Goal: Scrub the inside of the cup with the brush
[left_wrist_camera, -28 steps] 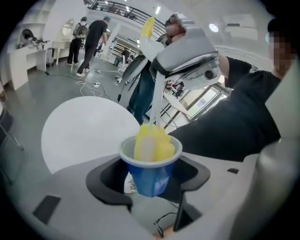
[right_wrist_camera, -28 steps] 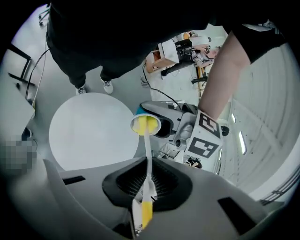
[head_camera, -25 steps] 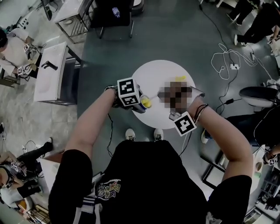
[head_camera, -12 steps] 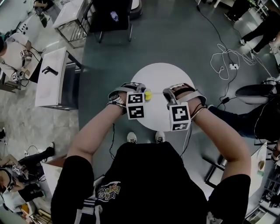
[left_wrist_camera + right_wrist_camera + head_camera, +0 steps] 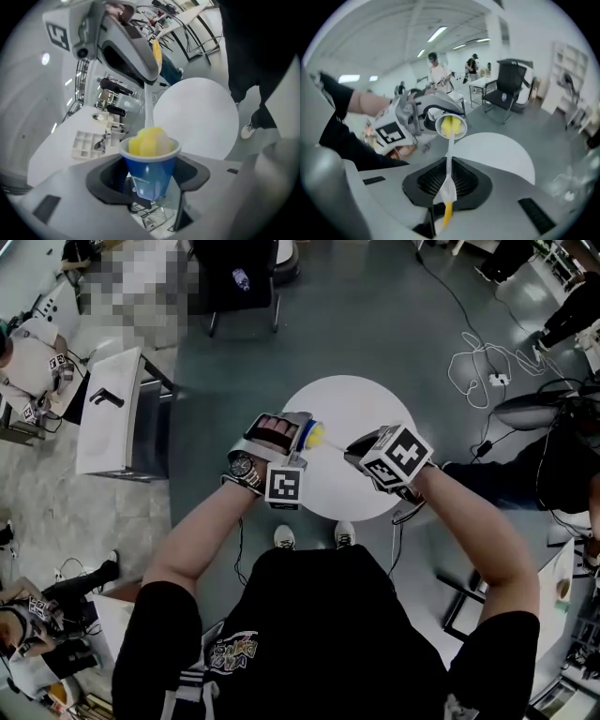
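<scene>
My left gripper (image 5: pixel 298 441) is shut on a small blue cup (image 5: pixel 309 437), held tilted above the round white table (image 5: pixel 347 399). In the left gripper view the cup (image 5: pixel 151 164) sits between the jaws of that gripper (image 5: pixel 150 183), and the brush's yellow sponge head (image 5: pixel 149 140) fills its mouth. The brush's thin white handle (image 5: pixel 148 103) runs up to my right gripper (image 5: pixel 126 47). In the right gripper view, the right gripper (image 5: pixel 447 185) is shut on the brush handle (image 5: pixel 448 187). The cup's open mouth (image 5: pixel 451 125) faces that camera, with the left gripper (image 5: pixel 405 122) behind it.
A black chair (image 5: pixel 239 277) stands beyond the table, and a white desk (image 5: pixel 112 409) is at the left. Cables (image 5: pixel 487 371) lie on the floor at the right. The person's shoes (image 5: pixel 284 537) show under the table's near edge. Other people sit at the far left.
Both grippers have rolled about their own lines: their marker cubes show different faces. The left gripper and cup have moved up in the picture. The brush head stays in the cup.
</scene>
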`<state>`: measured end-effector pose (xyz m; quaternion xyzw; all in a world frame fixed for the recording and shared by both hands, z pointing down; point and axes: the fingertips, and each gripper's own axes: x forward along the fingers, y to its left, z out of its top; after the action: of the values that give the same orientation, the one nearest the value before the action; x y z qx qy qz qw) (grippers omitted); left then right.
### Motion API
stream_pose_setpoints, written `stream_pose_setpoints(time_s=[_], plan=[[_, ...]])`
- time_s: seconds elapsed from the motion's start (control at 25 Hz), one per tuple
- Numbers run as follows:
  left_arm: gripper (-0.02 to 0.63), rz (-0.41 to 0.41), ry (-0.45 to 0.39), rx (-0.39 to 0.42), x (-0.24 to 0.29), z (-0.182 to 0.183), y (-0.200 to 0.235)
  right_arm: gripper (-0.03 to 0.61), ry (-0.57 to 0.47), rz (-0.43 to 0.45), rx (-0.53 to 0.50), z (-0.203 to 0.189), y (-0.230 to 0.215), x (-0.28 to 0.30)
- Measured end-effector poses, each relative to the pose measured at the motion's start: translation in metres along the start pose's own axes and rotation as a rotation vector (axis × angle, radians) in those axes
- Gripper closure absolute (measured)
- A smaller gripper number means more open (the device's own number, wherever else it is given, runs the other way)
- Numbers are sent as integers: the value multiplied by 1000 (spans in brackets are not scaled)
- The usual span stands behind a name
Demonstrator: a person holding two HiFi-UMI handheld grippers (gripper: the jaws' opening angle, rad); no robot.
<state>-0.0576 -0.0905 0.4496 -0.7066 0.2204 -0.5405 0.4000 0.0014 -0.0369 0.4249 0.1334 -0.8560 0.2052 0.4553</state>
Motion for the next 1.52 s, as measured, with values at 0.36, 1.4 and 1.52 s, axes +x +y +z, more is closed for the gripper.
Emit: stream_pose_setpoints(time_s=[0.36, 1.4, 1.52], plan=[[336, 112, -28, 83, -13, 3, 11, 535, -198, 334, 459, 6, 20, -12], [336, -832, -241, -664, -43, 46, -62, 534, 224, -644, -1273, -5, 3, -28], [336, -999, -321, -787, -57, 54, -68, 534, 141, -669, -1412, 3, 22, -30]])
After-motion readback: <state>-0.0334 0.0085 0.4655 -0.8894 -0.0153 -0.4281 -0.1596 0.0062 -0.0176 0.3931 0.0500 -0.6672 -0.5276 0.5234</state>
